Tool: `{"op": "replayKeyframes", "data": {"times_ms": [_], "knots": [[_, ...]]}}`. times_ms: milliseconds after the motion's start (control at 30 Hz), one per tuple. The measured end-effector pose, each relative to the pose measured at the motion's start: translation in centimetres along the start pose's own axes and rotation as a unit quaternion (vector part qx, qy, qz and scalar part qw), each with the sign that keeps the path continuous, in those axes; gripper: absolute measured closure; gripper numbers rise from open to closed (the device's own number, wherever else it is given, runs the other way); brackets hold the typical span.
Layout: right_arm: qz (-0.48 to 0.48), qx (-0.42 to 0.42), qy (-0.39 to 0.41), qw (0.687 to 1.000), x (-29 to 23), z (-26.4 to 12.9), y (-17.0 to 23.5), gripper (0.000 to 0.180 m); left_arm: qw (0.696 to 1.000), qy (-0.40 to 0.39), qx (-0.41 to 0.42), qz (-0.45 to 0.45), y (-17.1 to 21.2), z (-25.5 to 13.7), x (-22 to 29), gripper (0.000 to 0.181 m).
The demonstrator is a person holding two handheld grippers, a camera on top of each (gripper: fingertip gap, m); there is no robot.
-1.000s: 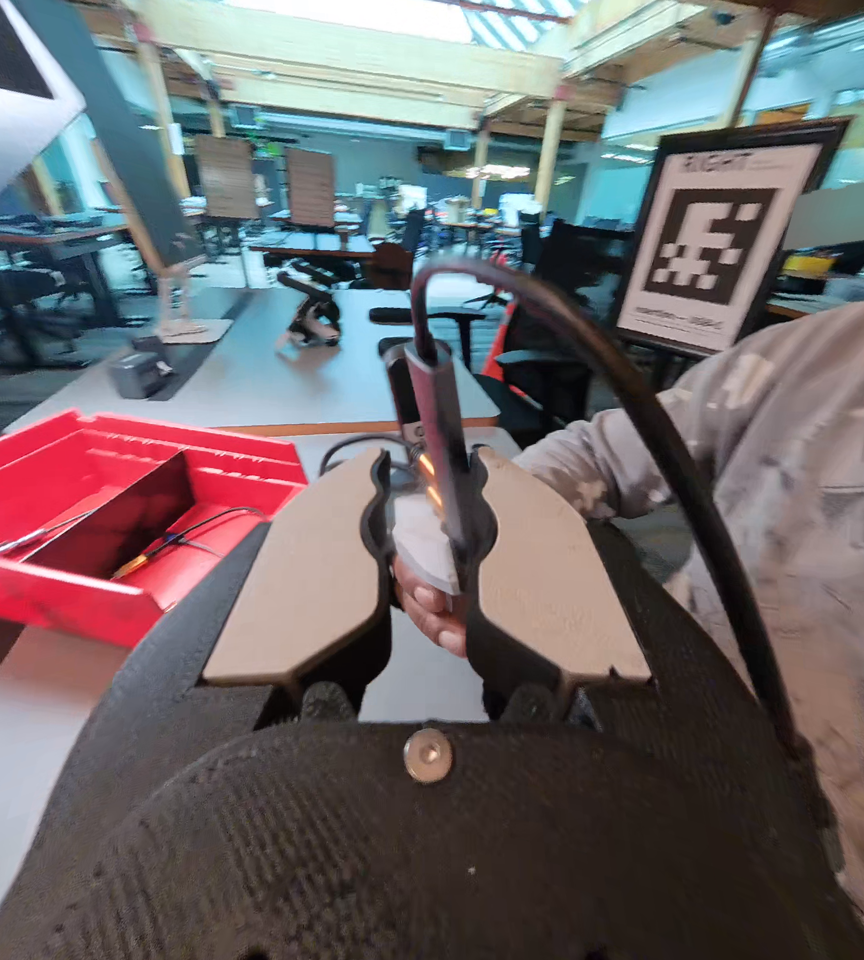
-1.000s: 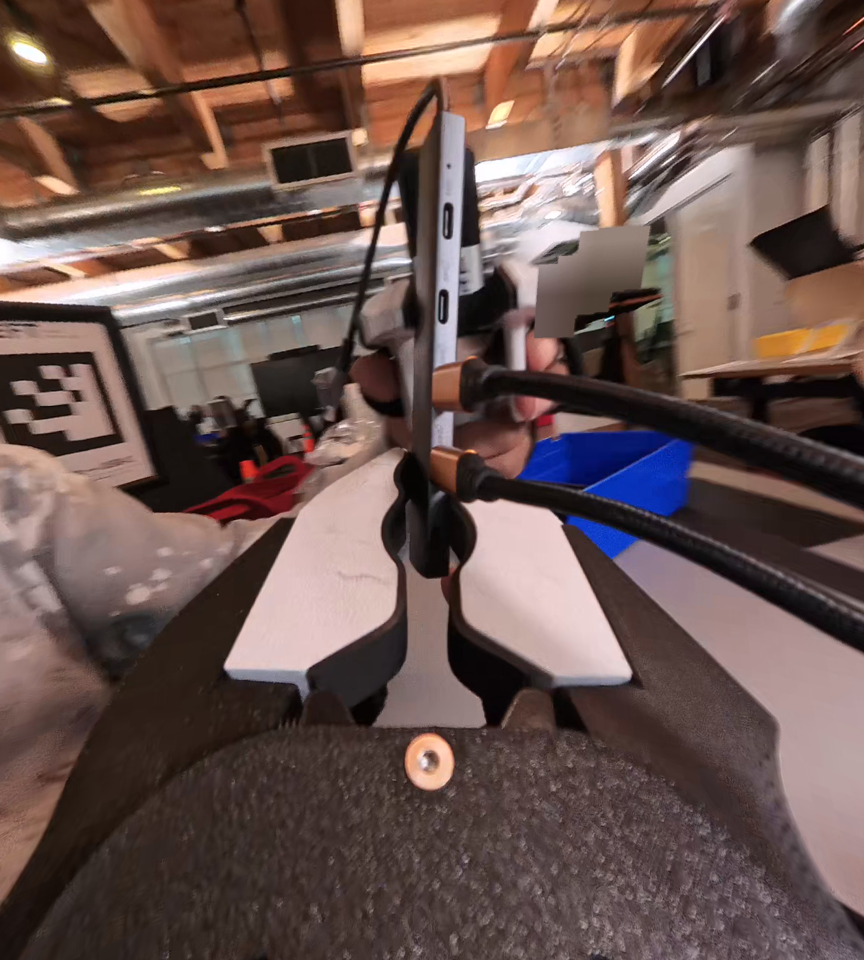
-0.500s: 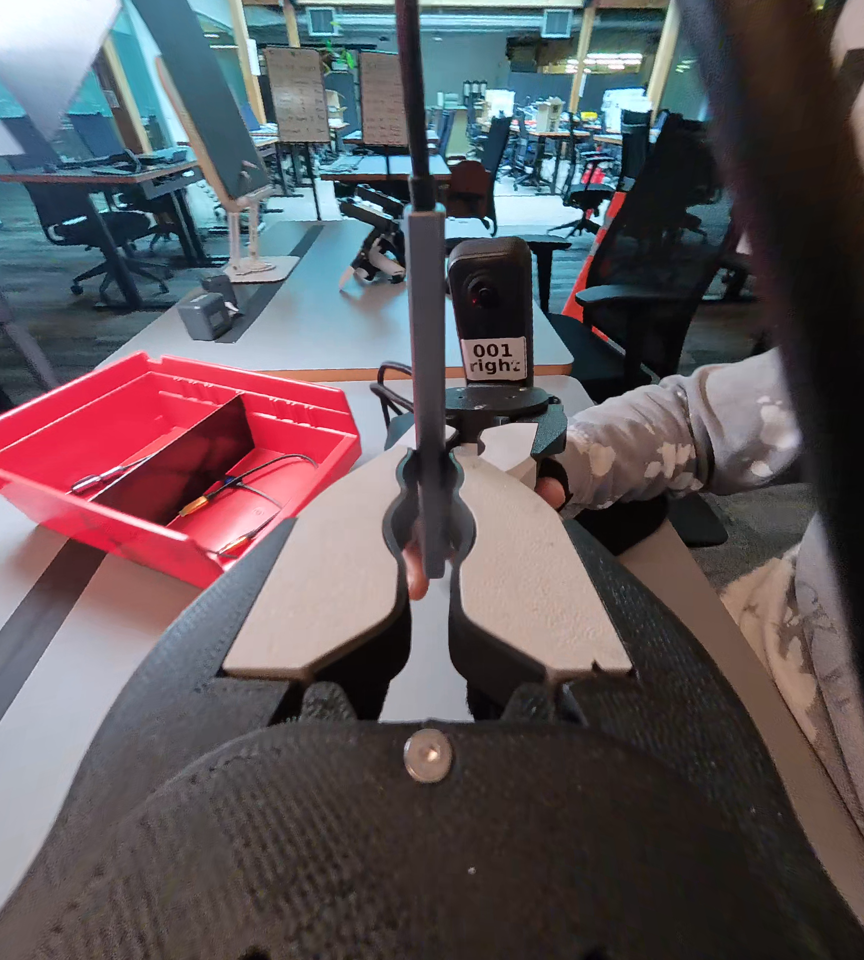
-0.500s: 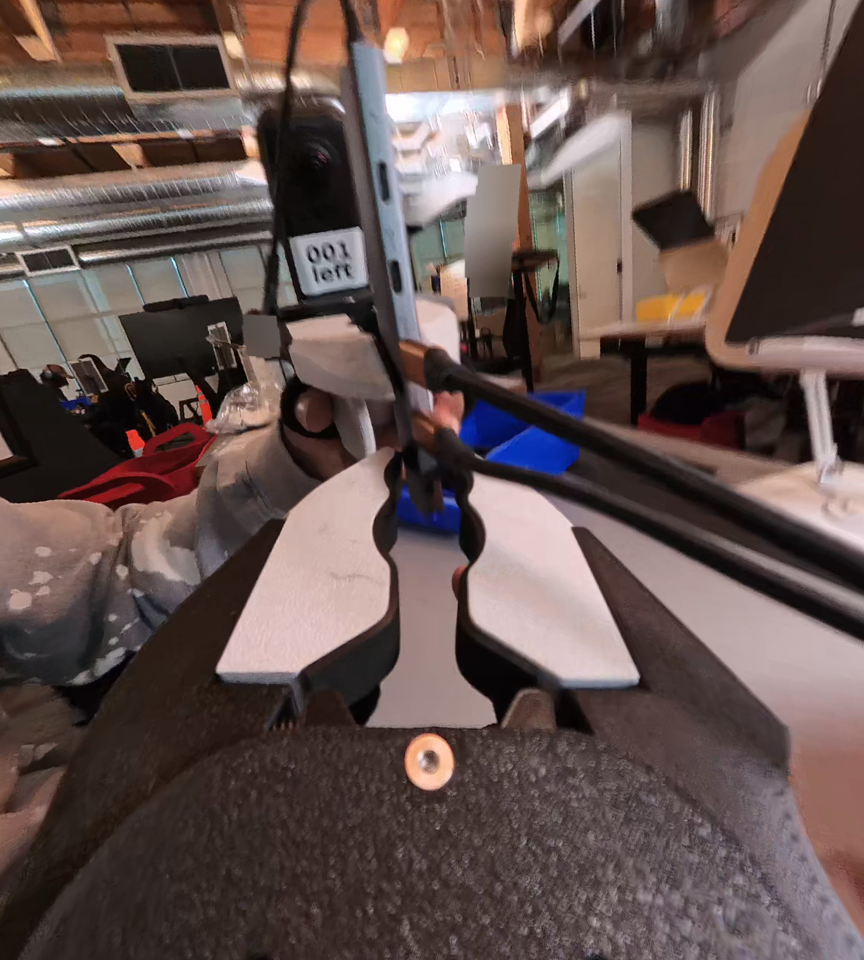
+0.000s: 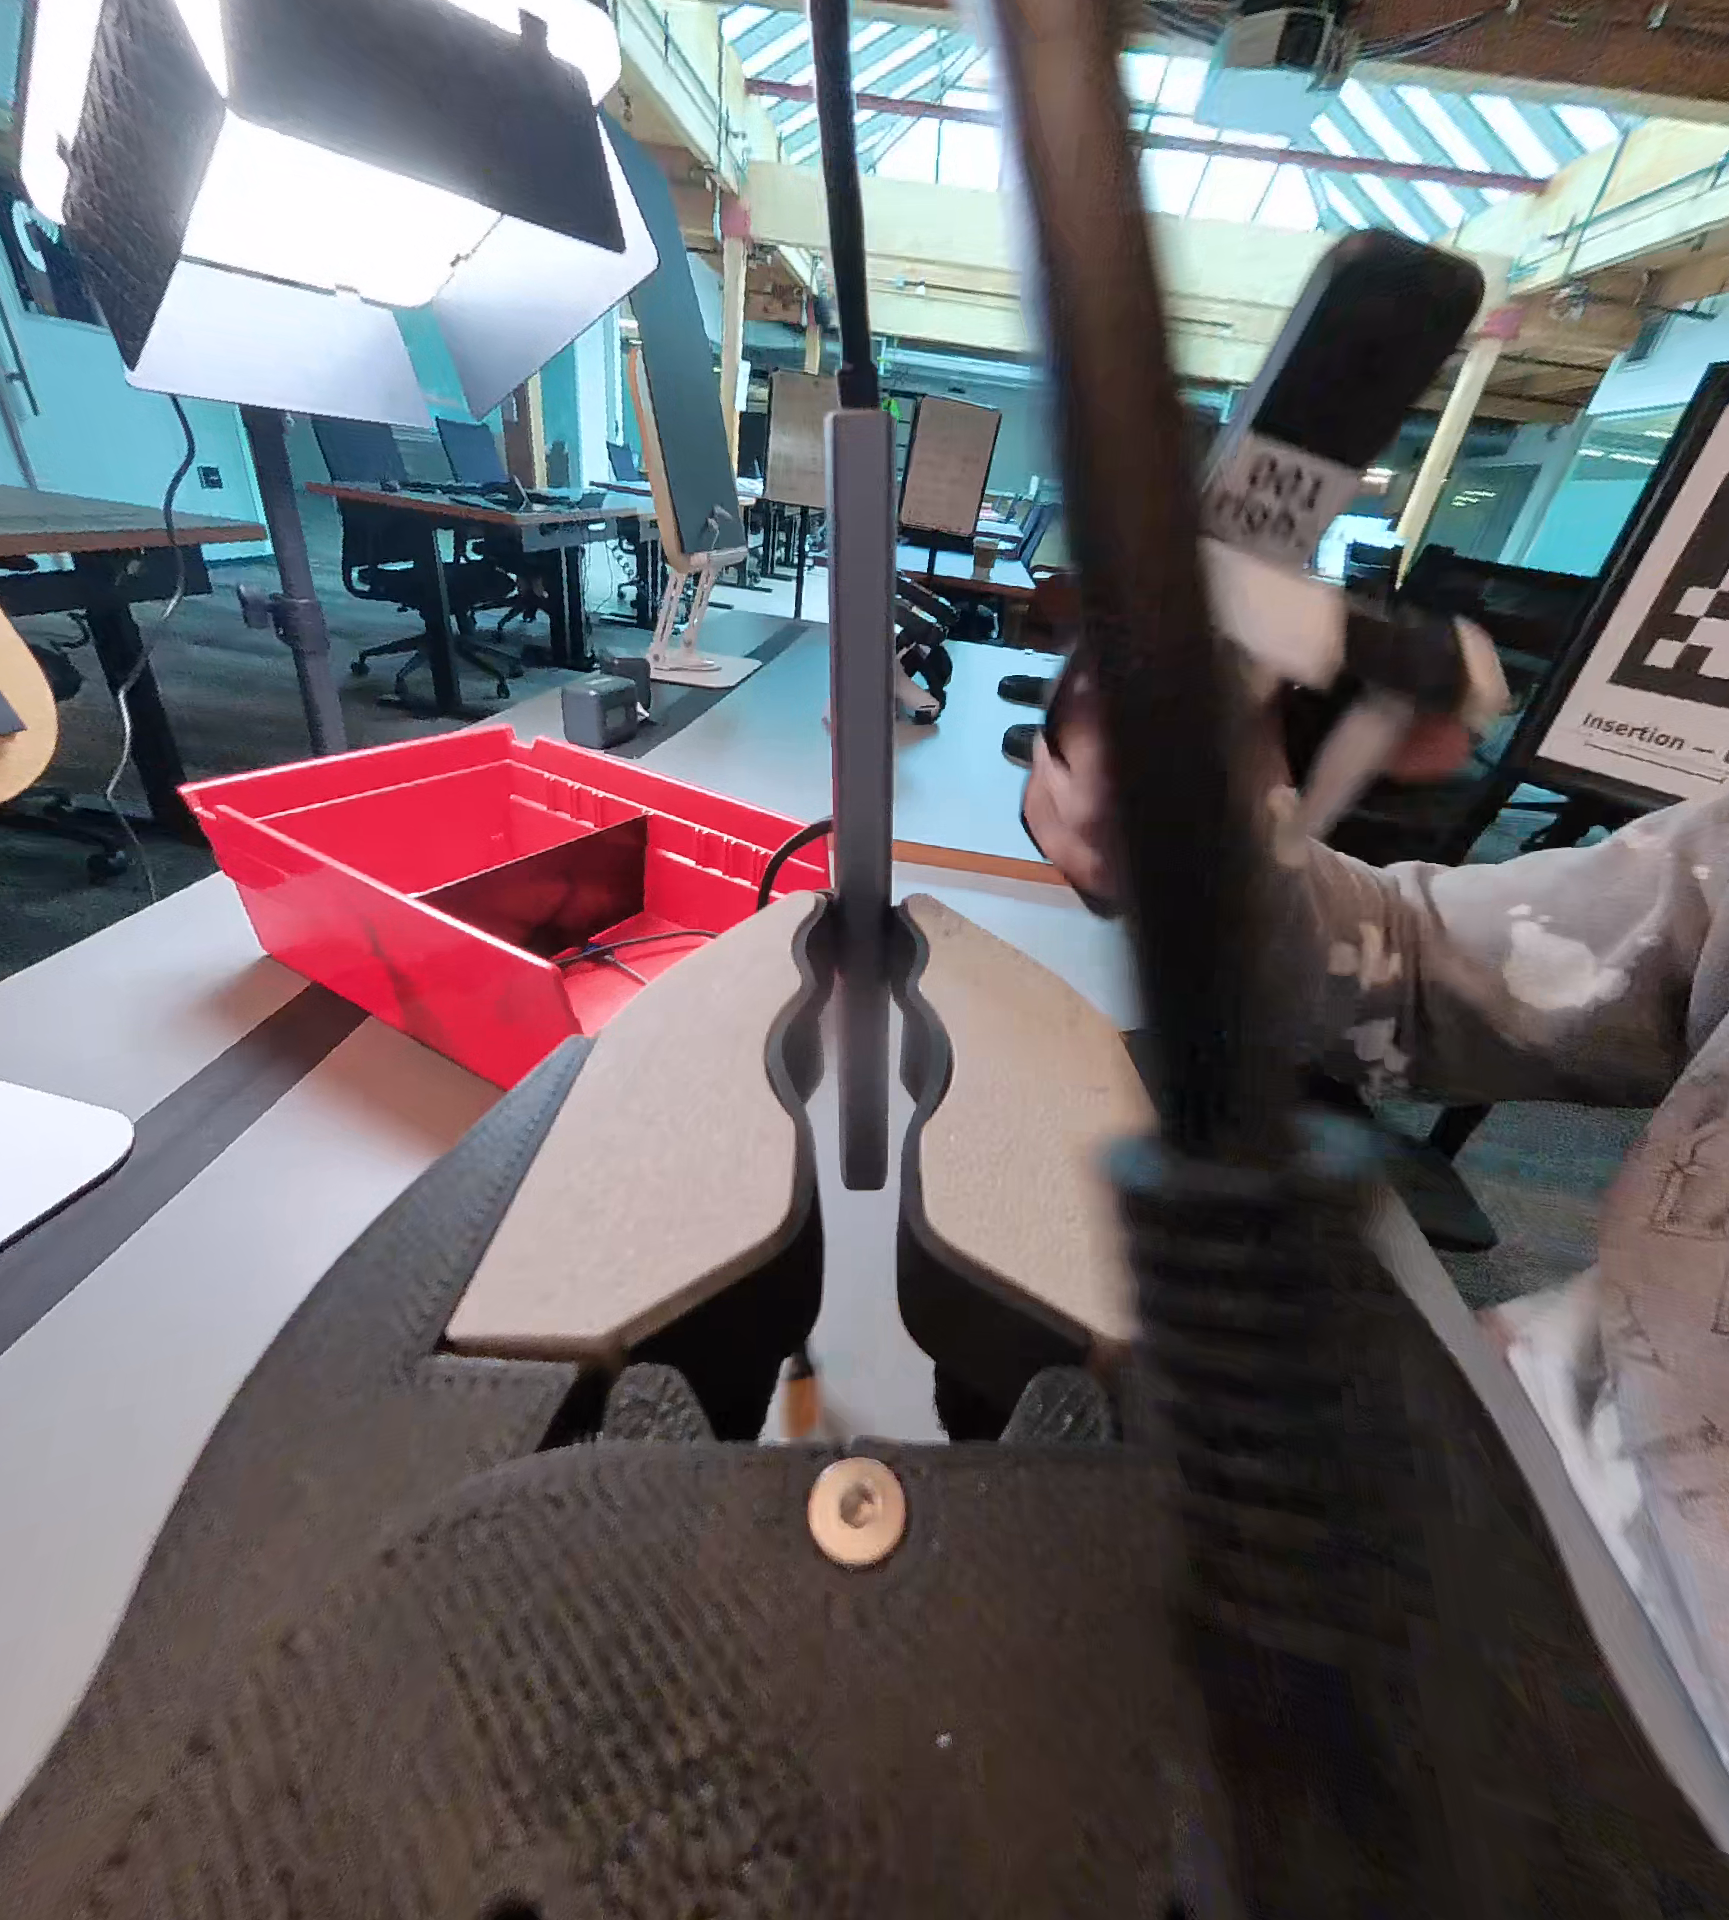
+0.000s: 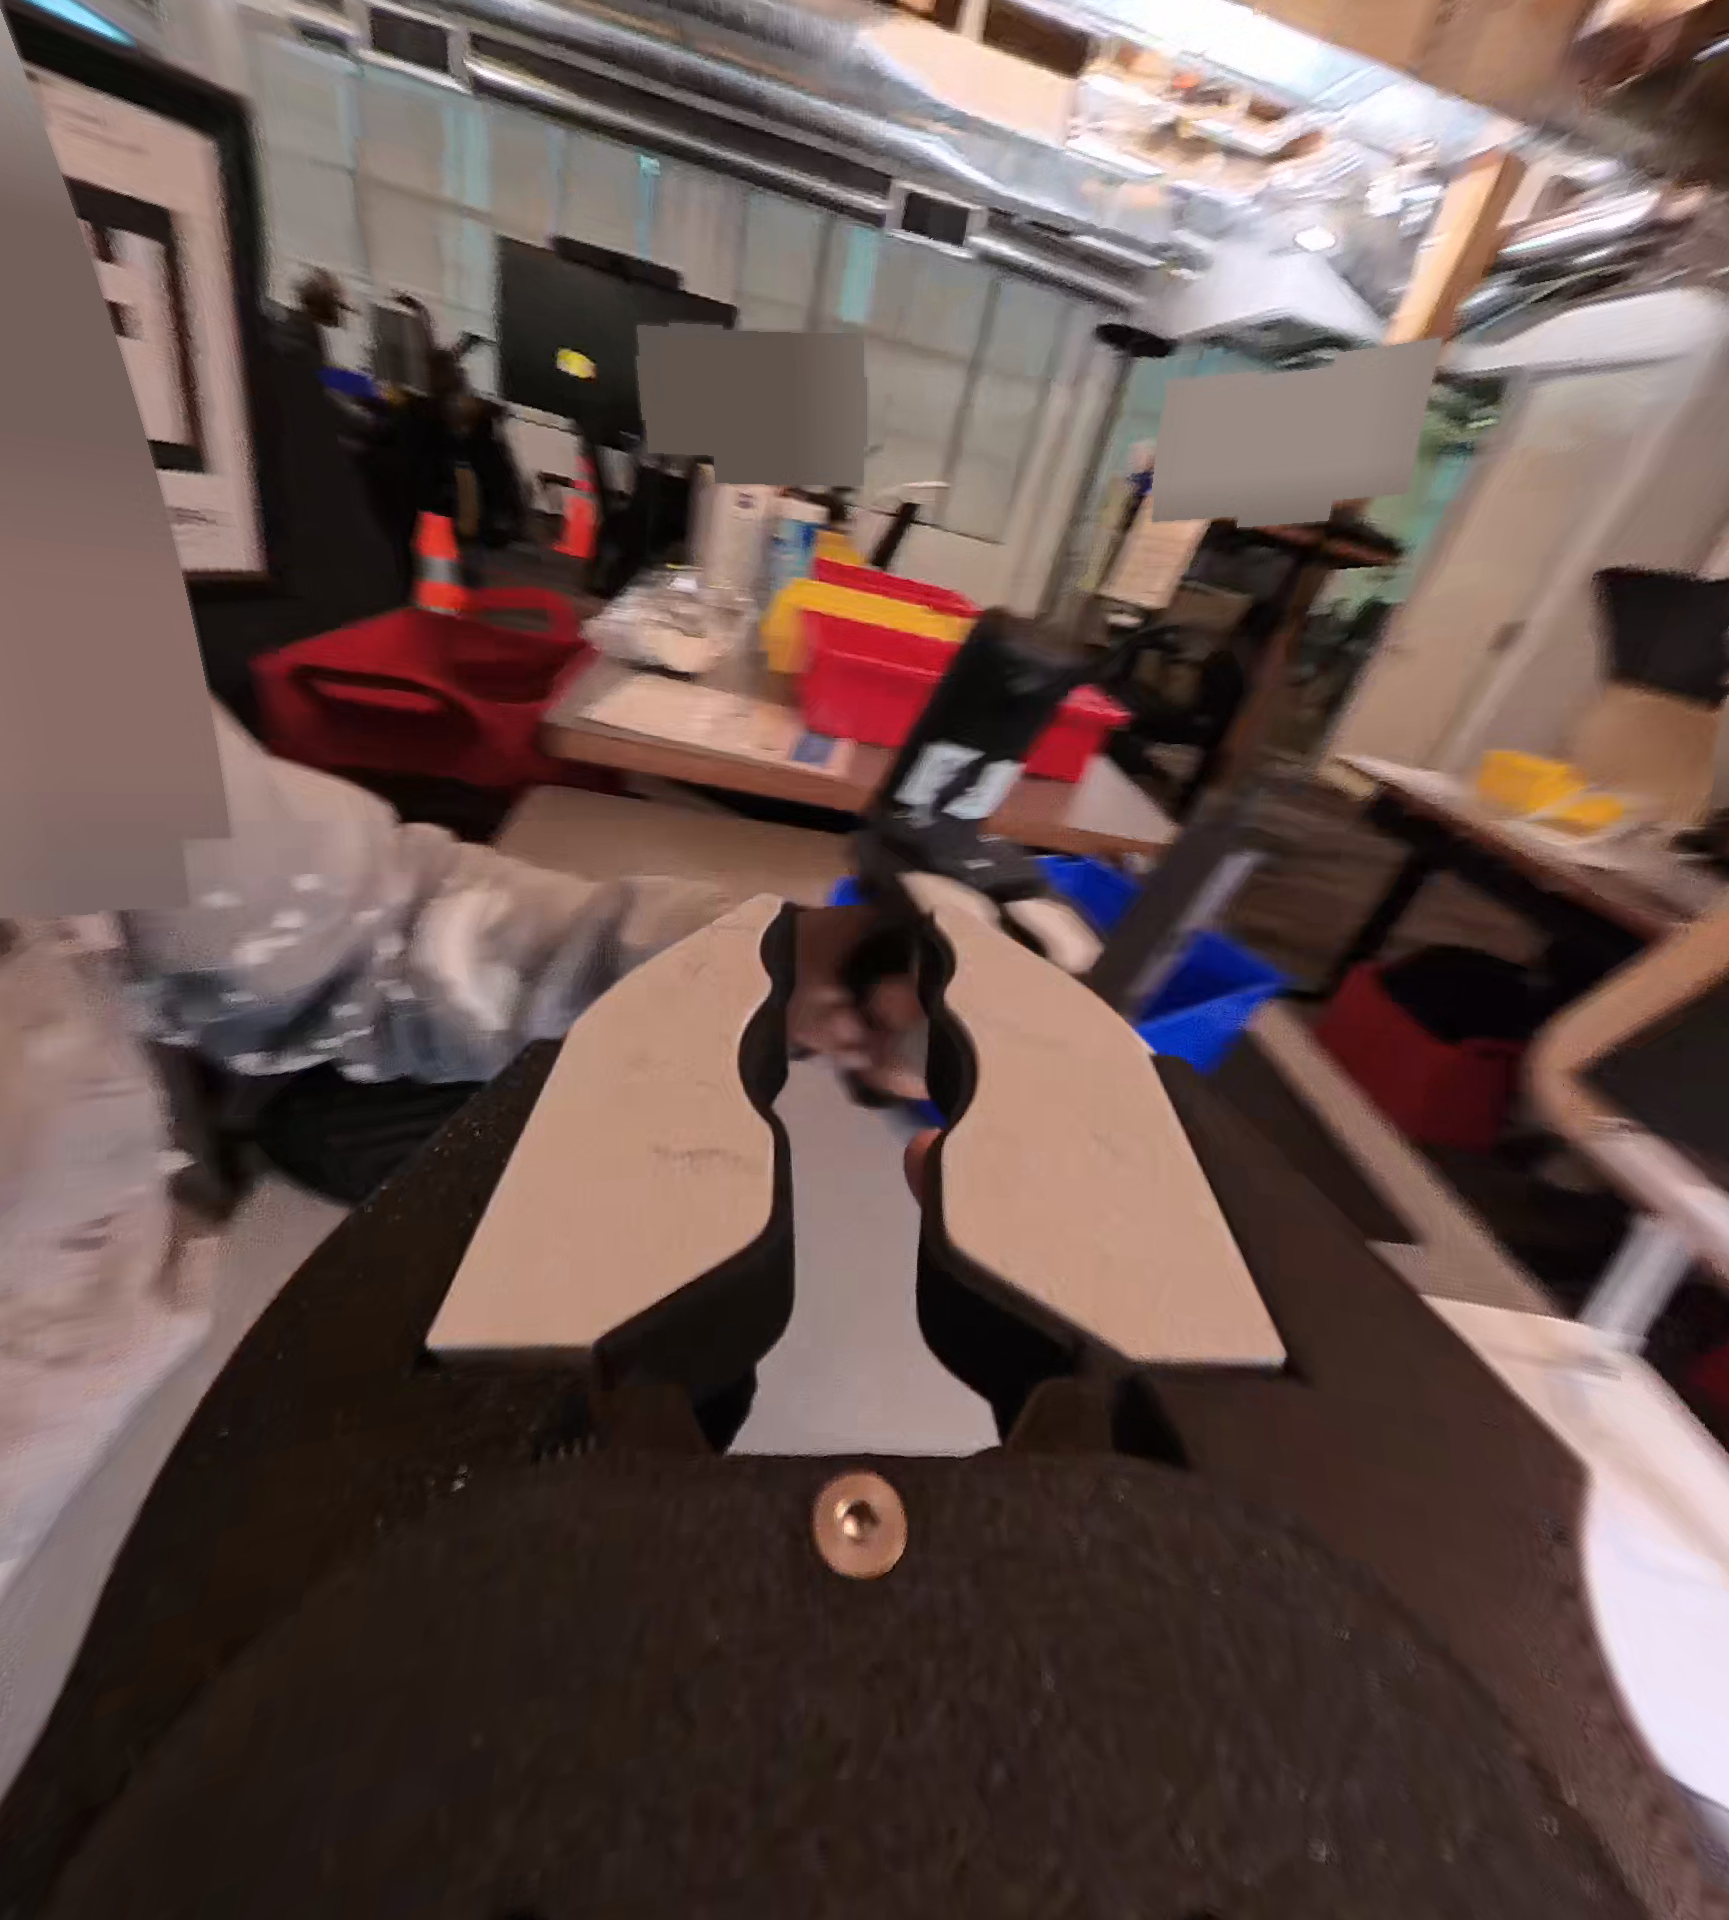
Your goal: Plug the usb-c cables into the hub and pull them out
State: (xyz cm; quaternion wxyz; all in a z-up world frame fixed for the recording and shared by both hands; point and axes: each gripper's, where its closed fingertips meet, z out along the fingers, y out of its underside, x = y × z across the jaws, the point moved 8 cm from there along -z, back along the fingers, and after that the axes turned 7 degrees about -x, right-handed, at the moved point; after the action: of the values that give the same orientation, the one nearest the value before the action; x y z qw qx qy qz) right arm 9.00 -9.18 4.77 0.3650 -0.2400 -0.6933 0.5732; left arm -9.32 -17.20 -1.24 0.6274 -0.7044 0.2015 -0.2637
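My left gripper (image 5: 860, 925) is shut on the slim grey hub (image 5: 862, 675) and holds it upright and edge-on above the table. The hub's own thin black cable (image 5: 844, 187) rises from its top. A thick black braided cable (image 5: 1140, 623) crosses close to the camera, blurred. A small orange connector tip (image 5: 803, 1403) shows blurred below the finger bases. My right gripper (image 6: 860, 935) has its fingers apart with nothing between them. It also shows blurred in the left wrist view (image 5: 1359, 686), right of the hub. The left gripper (image 6: 953, 831) shows blurred ahead in the right wrist view.
A red bin (image 5: 444, 883) with a black divider and thin wires sits on the grey table (image 5: 112, 1299) to the left. A light panel (image 5: 340, 187) hangs at the upper left. A framed marker sign (image 5: 1701, 592) stands at the right. Blue bins (image 6: 1203, 987) sit behind. There is about 10 centimetres between the tips of the two grippers.
My right gripper has drawn back from the hub, and the two copper-tipped cables no longer show between its fingers. My left gripper keeps hold of the hub.
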Motion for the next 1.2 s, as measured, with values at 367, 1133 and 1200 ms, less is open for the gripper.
{"op": "replayKeyframes", "data": {"times_ms": [367, 1133, 1200], "knots": [[-0.006, -0.135, 0.086, 0.987, 6.8, 0.2, 2.2, 0.153, 0.995, 0.067, 0.003, 0.072, -4.7, 2.7, -0.4, 0.17], [-0.006, -0.172, 0.036, 0.984, 4.9, 1.1, 3.1, 0.172, 0.994, 0.046, -0.04, 0.094, -3.5, 3.2, 1.1, 0.17], [0.007, -0.165, 0.034, 0.986, 5.1, 1.1, 3.1, 0.172, 0.995, 0.048, -0.032, 0.087, -3.5, 3.2, 1.0, 0.171]]}}
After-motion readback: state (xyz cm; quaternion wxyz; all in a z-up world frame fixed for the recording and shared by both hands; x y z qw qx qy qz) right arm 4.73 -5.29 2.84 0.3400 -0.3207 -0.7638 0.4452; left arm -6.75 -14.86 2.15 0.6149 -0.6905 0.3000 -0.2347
